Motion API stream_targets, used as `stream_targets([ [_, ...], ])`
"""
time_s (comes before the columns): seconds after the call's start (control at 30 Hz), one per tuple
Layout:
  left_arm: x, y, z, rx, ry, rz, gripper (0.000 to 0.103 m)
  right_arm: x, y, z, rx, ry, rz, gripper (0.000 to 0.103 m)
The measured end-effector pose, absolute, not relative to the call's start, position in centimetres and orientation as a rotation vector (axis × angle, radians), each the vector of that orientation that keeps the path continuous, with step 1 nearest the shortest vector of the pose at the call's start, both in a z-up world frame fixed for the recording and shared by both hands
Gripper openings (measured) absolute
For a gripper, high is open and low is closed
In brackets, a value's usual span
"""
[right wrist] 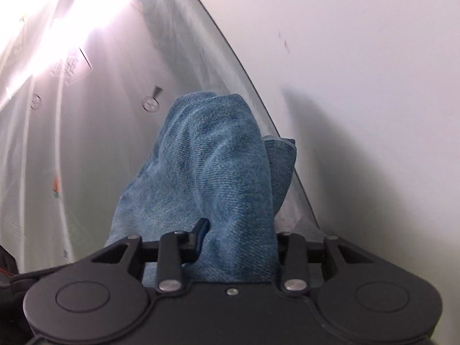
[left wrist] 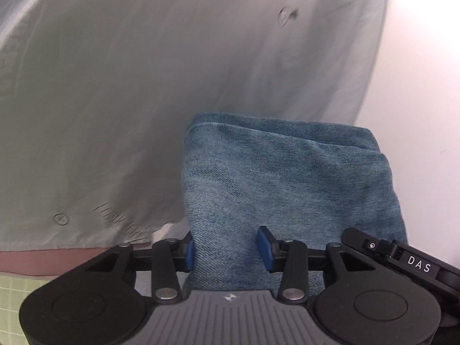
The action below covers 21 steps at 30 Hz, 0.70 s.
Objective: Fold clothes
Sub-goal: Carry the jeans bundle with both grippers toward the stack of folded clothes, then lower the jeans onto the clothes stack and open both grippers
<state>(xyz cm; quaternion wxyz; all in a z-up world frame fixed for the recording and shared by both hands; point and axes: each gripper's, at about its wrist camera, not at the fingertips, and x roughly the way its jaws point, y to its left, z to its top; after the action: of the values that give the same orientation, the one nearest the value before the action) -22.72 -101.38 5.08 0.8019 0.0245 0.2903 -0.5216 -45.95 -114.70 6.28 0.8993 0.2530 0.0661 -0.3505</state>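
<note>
Folded blue denim (left wrist: pixel 287 178) fills the lower middle of the left wrist view. It runs back between the blue pads of my left gripper (left wrist: pixel 227 247). The jaws stand apart; the right pad's (left wrist: pixel 264 247) inner face shows bare beside the cloth, so I see no squeeze. In the right wrist view a rumpled bundle of the same denim (right wrist: pixel 212 166) lies in my right gripper (right wrist: pixel 238 230). Its left finger (right wrist: pixel 202 228) shows with a dark gap beside it, and the other finger is buried under cloth. The denim rests on a pale buttoned shirt (left wrist: pixel 115 86).
The pale shirt (right wrist: pixel 72 143) has small buttons and a bit of orange-green print. A white surface (left wrist: pixel 425 115) lies to the right in both views (right wrist: pixel 359 86). A pink band (left wrist: pixel 43 258) and a green checked mat (left wrist: pixel 17 290) show at lower left.
</note>
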Motion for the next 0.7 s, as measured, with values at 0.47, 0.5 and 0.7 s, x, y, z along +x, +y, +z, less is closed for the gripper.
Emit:
stream_targets([
  [0.47,-21.1,-98.6,1.4,0.032,0.614,-1.059,0.088,-44.2,-113.1,0.2,0.359,0.312,-0.875,0.08],
  [0.5,-21.6,-97.5,1.7,0.035,0.592,-1.055,0.091,-45.0,-112.1,0.1,0.376,0.317,-0.874,0.081],
  [0.7,-26.9,-89.3,2.3,0.059,0.499,-1.032,0.103,-49.1,-105.5,0.7,0.388,0.35,-0.885,0.097],
])
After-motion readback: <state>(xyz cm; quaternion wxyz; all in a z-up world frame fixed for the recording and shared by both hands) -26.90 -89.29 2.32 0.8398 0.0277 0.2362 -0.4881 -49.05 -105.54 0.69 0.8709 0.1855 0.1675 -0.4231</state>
